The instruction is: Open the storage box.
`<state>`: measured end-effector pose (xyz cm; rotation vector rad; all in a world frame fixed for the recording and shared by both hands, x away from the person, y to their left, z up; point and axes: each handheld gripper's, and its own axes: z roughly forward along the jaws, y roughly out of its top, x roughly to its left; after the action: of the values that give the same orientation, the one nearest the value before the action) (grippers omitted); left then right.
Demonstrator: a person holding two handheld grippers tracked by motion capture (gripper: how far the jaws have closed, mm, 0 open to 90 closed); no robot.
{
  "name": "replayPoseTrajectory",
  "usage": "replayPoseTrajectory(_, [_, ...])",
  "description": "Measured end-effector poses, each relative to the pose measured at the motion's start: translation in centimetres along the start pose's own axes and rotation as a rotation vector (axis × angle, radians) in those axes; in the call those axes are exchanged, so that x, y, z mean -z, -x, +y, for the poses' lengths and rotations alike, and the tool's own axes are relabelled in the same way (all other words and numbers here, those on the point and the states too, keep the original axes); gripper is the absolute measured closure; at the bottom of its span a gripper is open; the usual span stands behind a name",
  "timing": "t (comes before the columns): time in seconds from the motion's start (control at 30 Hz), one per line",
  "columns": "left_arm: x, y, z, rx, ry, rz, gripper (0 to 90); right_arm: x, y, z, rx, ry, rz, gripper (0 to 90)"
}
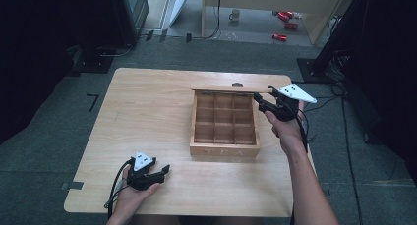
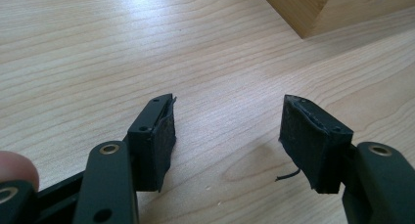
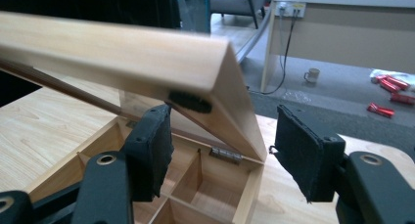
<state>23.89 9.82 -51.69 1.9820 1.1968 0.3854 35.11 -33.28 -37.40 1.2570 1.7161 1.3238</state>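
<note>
Right gripper (image 1: 261,103), black two-jaw tool with a grey three-cornered plate, jaws parted and clamping nothing; in the right gripper view its left pad sits just under the free corner of the raised lid (image 3: 117,53), touching or nearly so, the right pad standing clear beside that corner; lid of pale wood, hinged along the far wall of the light wooden tea box with nine compartments (image 1: 224,149), tilted up and open; every compartment that shows appears empty; box on the pale wooden table (image 1: 147,117), right of centre. Left gripper (image 1: 164,173), same make, released, resting low on the table well to the near-left of the box. Judged progress: lid raised or nearly fully open; whatever follows, such as filling or closing, remains undone.
</note>
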Motion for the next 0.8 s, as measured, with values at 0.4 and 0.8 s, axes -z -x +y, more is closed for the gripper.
replayPoseTrajectory(0.4, [0.0,-0.1,0.0,0.004,0.001,-0.007,37.7,-3.5,1.6,0.0,0.015,0.014,0.065,39.8])
replayPoseTrajectory(0.8, [-0.1,0.1,0.0,-0.011,-0.009,0.004,32.8,-5.3,2.9,1.1,0.062,0.028,0.058,52.6])
